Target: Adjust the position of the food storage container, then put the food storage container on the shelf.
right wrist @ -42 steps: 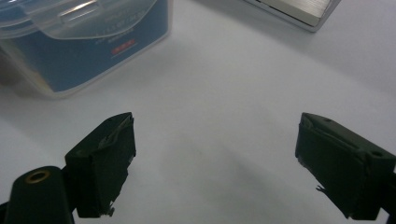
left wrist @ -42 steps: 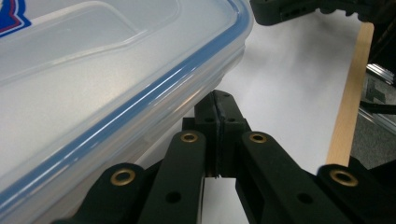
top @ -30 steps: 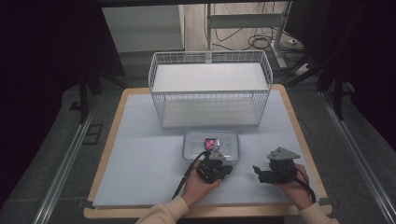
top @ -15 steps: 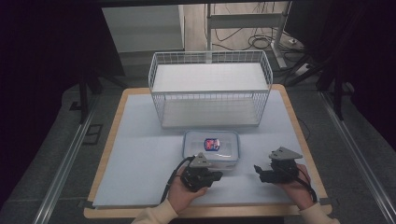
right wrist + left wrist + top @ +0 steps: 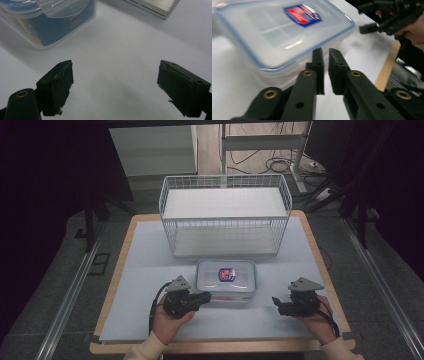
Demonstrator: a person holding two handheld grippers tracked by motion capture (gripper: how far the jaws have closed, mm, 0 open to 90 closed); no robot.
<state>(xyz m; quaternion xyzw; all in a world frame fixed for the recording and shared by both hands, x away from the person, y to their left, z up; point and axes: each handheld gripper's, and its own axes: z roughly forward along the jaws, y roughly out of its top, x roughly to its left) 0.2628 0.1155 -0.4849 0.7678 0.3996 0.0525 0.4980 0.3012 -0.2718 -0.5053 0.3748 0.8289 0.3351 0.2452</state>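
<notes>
The clear rectangular plastic food container with a blue-edged snap lid and a red-and-blue label sits on the white table mat, just in front of the white wire basket and between the two hands; its long axis runs left to right across the table, parallel to the basket's front. The left gripper lies at the container's near-left corner, jaws pointing toward the right along the near long side; in the left gripper view the jaws stand narrow, a thin slit between them that has just been widening, with nothing between them; the container's lid edge lies just beyond and to the left of the tips, close but, so far as can be judged, apart. The right gripper rests off the container's near-right corner, pointing left; in the right gripper view its jaws stand wide over bare mat, holding nothing, the container's corner ahead and to the left. Governing relation: the container lies between the two grippers, its short ends facing them; the left gripper is the nearer; a grasp would probably call for wider left jaws first, since the present slit looks too narrow to take the lid rim.
</notes>
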